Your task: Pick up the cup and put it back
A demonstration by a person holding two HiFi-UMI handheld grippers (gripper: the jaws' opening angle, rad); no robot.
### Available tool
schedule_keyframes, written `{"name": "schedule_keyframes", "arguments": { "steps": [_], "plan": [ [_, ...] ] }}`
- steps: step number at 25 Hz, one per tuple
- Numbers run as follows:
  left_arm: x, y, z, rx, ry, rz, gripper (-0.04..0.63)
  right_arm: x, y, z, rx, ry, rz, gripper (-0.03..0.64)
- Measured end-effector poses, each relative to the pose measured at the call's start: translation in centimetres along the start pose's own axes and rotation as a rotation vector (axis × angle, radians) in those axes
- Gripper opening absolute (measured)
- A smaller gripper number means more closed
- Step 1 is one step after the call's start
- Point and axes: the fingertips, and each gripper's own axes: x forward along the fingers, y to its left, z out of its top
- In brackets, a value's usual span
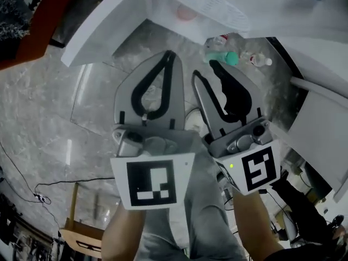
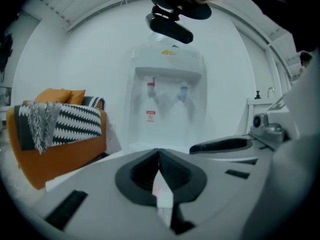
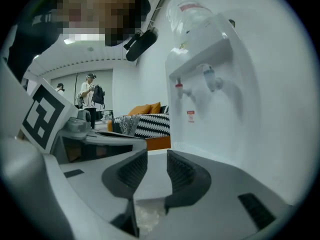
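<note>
Jaws: left gripper tips pressed together, nothing between; right gripper narrow gap, empty. Both aimed side by side at water dispenser. Cup in neither; pinkish blur, head view upper centre, possibly it. Fits approach or withdrawal.

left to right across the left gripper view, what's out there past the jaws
sofa → water dispenser → right gripper
</note>
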Motion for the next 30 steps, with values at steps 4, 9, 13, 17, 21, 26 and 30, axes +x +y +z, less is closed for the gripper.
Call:
{"name": "schedule_keyframes", "arguments": {
  "steps": [4, 9, 13, 17, 21, 26, 30],
  "plan": [
    [1.1, 1.1, -5.3, -0.031, 0.018, 0.031, 0.012, 2.3, 0.8, -4.6, -0.022, 0.031, 0.034, 0.212],
    [2.9, 2.7, -9.7, -0.059, 0.009, 0.080, 0.012, 4.0, -0.4, -9.5, -0.031, 0.036, 0.019, 0.230],
    [4.1, 3.1, -12.4, -0.030, 0.014, 0.071, 0.012, 5.0, -3.1, -14.1, 0.039, 0.024, -0.060, 0.293],
    [5.3, 3.2, -15.1, -0.001, 0.007, 0.059, 0.012, 6.8, -5.4, -19.1, 0.084, 0.033, -0.115, 0.336],
    [7.0, 3.4, -18.2, 0.005, 0.018, 0.062, 0.012, 9.0, -7.5, -23.7, 0.093, 0.057, -0.141, 0.370],
    [9.3, 4.0, -21.4, -0.005, 0.006, 0.055, 0.012, 12.0, -9.3, -28.1, 0.071, 0.070, -0.127, 0.385],
    [11.1, 3.9, -23.1, 0.176, -0.022, 0.029, 0.012, 14.0, -12.0, -30.5, 0.042, 0.050, -0.185, 0.397]
  ]
}}
